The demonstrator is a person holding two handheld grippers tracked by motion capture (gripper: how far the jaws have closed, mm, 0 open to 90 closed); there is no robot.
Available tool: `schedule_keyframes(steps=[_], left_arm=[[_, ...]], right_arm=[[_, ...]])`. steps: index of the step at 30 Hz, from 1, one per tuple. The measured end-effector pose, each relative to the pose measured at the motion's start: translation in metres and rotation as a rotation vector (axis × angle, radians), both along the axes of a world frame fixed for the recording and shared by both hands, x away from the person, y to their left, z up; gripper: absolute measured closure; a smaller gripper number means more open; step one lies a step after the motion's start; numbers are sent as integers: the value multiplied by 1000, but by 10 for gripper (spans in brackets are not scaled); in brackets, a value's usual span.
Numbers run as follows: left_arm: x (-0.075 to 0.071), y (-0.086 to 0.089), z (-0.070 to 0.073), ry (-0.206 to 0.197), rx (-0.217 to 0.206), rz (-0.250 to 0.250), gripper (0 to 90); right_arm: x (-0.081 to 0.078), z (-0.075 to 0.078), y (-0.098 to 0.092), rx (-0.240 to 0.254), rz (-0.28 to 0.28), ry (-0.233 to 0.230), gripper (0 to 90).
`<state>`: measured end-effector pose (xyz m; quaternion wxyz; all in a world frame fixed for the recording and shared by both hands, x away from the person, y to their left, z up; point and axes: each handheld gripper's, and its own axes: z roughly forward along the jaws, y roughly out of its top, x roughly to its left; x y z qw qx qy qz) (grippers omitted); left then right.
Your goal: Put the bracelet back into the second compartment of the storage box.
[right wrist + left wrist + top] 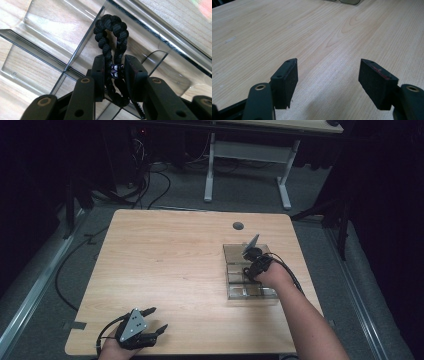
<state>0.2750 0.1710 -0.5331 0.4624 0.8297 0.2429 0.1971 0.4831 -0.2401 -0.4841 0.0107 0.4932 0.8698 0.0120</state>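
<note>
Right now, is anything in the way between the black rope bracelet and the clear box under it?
Nothing visible is. The right gripper holds the braided bracelet right over the clear divided box; its thin divider walls lie just below, so it could catch one.

My left gripper [155, 320]: black body, grey three-cornered plate [134, 324] on top with small screw dots, black cable [107, 330] looping off the back. Its pads [287, 82] are matte black foam blocks on black links with brass-coloured rivets; red smear on one pad. My right gripper [114, 72]: same black links, brass rivets, grey plate. Forearms bare, no sleeves.
</note>
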Motion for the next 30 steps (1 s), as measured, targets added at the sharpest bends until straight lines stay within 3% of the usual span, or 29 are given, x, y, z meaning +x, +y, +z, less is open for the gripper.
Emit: schedule_keyframes(steps=[7, 9, 12, 18, 21, 30], left_arm=[[0, 0, 0, 3, 0, 0, 324], [0, 0, 0, 2, 1, 0, 324], [0, 0, 0, 2, 2, 0, 324], [0, 0, 0, 2, 4, 2, 324], [0, 0, 0, 0, 5, 2, 324], [0, 0, 0, 0, 3, 1, 324]], right_arm=[[1, 1, 0, 17, 26, -11, 630], [-1, 5, 1, 17, 2, -12, 619], [-1, 12, -1, 29, 22, -33, 604], [-5, 33, -1, 34, -7, -63, 594], [-5, 42, -1, 39, 7, -86, 592], [-9, 47, -3, 43, 11, -92, 592]])
